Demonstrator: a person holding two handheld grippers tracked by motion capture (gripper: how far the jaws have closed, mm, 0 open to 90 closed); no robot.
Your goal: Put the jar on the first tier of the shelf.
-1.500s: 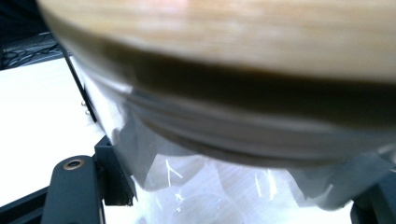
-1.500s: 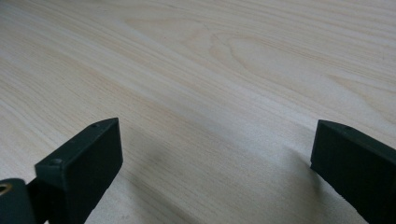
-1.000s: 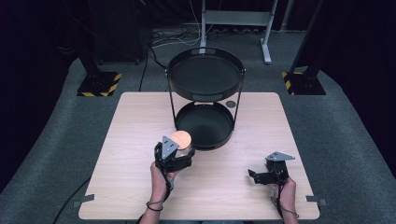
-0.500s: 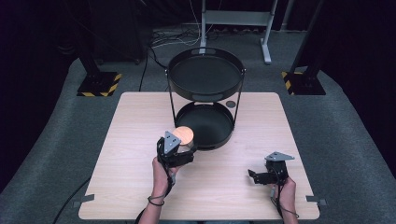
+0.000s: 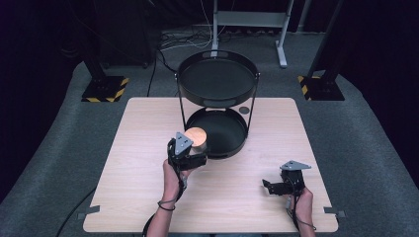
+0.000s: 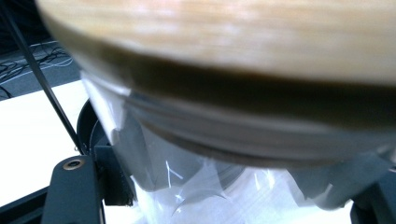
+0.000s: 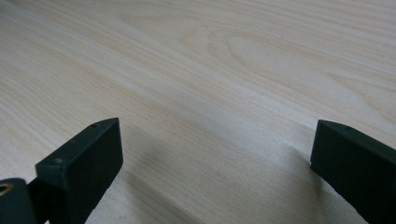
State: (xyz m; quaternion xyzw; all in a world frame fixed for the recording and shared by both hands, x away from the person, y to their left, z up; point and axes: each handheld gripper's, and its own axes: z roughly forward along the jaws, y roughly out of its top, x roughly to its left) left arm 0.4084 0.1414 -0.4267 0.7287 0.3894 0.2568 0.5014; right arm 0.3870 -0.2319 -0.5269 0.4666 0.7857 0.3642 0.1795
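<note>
A clear jar with a wooden lid (image 5: 196,136) sits between the fingers of the left gripper (image 5: 190,148), which are closed onto its glass body just below the lid. In the left gripper view the jar (image 6: 224,116) looms so close that it is blurred, with one black finger (image 6: 74,186) against its left flank and the other at the lower right corner; the pads seem to press on the glass, though the blur makes the contact hard to judge. From the high view, the jar is at the near left rim of the lower tray (image 5: 232,143) of a black two-tier stand, whose upper tray (image 5: 217,79) stands on thin rods above and behind. The stand rests on the light wooden table (image 5: 138,168). Well apart, at the near right of the table, the right gripper (image 5: 276,186) has its fingers (image 7: 79,168) spread wide with bare table between them, gripping nothing.
</note>
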